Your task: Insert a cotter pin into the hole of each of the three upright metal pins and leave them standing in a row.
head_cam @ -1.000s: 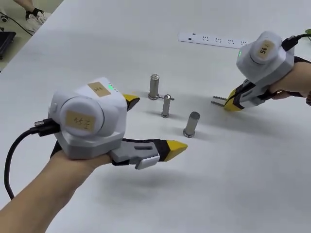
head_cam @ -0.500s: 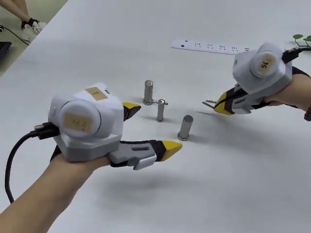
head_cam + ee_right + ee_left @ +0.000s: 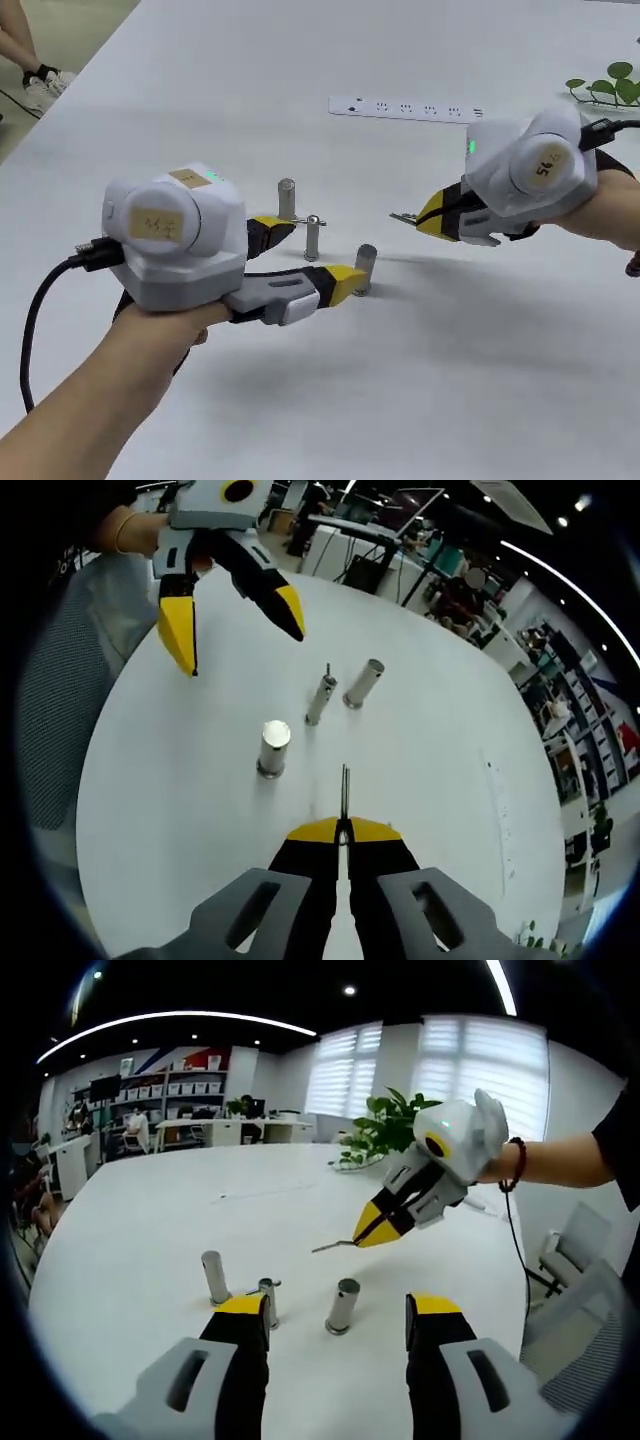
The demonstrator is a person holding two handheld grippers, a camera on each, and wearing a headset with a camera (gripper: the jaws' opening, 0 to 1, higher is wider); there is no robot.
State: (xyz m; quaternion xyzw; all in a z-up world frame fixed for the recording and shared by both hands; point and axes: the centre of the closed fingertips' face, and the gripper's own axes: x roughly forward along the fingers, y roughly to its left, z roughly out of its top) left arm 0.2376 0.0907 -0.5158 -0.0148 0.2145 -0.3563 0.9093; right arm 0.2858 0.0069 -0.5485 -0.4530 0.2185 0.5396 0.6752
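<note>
Head view: right gripper pinching a cotter pin beside the row

Right gripper (image 3: 428, 216) is hovering at 3 o'clock of the row, its jaws pressing tight together on a cotter pin (image 3: 403, 218) that is pointing toward 9 o'clock. Left gripper (image 3: 318, 252) is hanging with jaws spread wide, gripping nothing. On the white table (image 3: 480, 380), the far metal pin (image 3: 287, 197), middle metal pin (image 3: 313, 238) and near metal pin (image 3: 366, 268) are standing upright in a diagonal line. The middle one is carrying a second cotter pin (image 3: 318, 220) through its top. A power strip (image 3: 405, 108) is lying at 12 o'clock.
</note>
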